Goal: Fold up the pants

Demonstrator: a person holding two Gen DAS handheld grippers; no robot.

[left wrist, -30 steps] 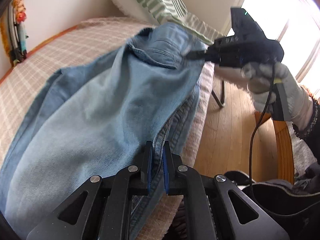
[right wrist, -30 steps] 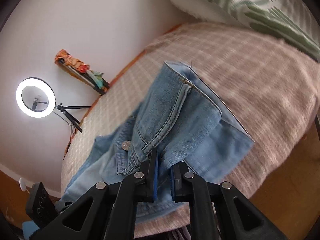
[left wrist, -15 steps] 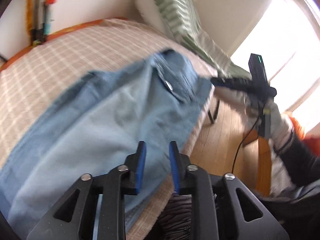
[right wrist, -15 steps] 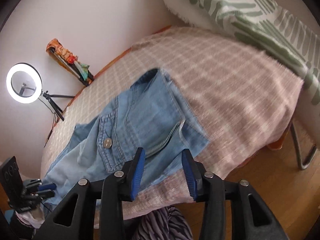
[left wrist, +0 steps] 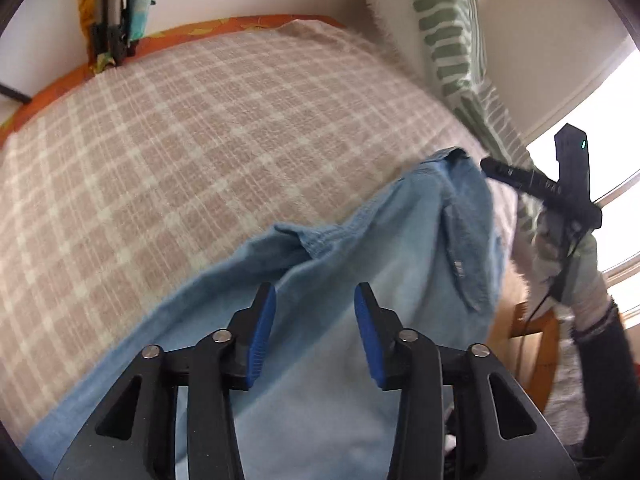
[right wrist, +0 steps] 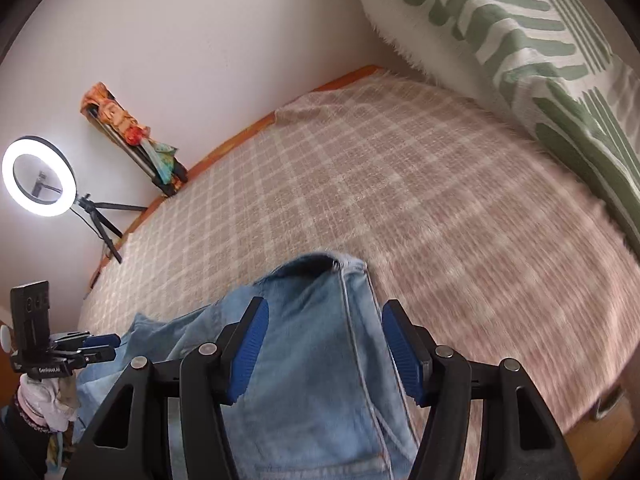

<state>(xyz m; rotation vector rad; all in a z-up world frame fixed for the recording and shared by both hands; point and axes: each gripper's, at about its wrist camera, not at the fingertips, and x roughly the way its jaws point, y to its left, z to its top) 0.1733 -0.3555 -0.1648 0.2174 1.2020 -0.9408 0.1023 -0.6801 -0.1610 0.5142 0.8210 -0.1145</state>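
A pair of light blue denim pants [left wrist: 360, 272] lies on a bed covered by a woven blanket [left wrist: 200, 152] checked in dusty pink and cream, its surface nubby and slightly fuzzy at the edges. The pants sit along the near edge of the bed, the paler, smoother leg fabric running toward the lower left in the left wrist view and the darker, thicker waistband end, with its stitched seams, bunched toward the right. The left gripper [left wrist: 314, 330] hovers above the pale leg cloth with its jaws apart; they have just been opening, and the ribbed blue pads [left wrist: 260, 336] press on nothing, the denim lying below them. The right gripper [right wrist: 324, 354] likewise stands released over the waistband end [right wrist: 320, 320], its jaws having just been opening wider, the cloth seen between them but not pinched; a line of pale topstitching runs down the denim there. Each tool has matte black angular arms with silver pivot pins. In the left wrist view the right gripper [left wrist: 504, 170] shows as a black bar held by a gloved hand [left wrist: 576, 264] beside the waistband. A fringed cushion [right wrist: 520, 40] with a green-and-white stripe pattern leans at the head of the bed, and a lit ring light [right wrist: 38, 176] on a small tripod stands by the white wall.
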